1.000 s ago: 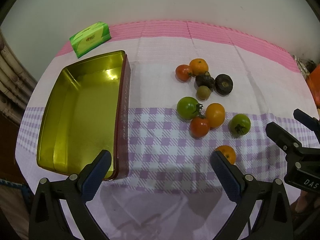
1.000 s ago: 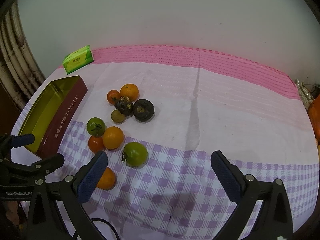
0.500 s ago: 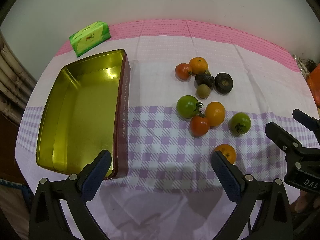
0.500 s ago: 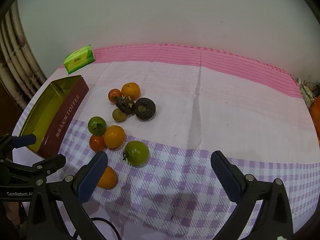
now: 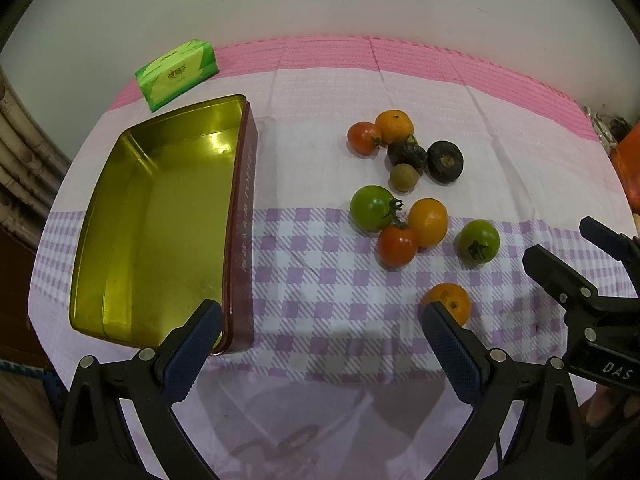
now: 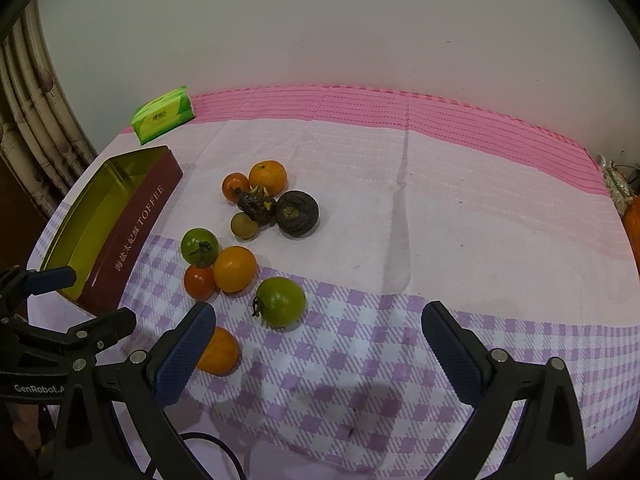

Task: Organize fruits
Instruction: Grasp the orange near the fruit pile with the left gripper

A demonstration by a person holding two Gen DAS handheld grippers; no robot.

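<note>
Gold-lined and bare, the tin (image 5: 160, 224) lies left on the checked cloth (image 6: 400, 340). We hold both grippers spread, gripping nothing: left gripper (image 5: 320, 332), right gripper (image 6: 318, 332). Fruits (image 5: 400, 204) lie loose right of the tin; the nearest orange (image 5: 450, 300) sits just beyond our left gripper's right finger.

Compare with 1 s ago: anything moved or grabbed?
Barely. The right gripper has eased slightly forward, so the fruits sit a touch lower in its view; the left gripper has hardly shifted. Both are still open and empty. Nothing picked up: the fruit cluster, the near orange and the empty tin stay where they were.
</note>
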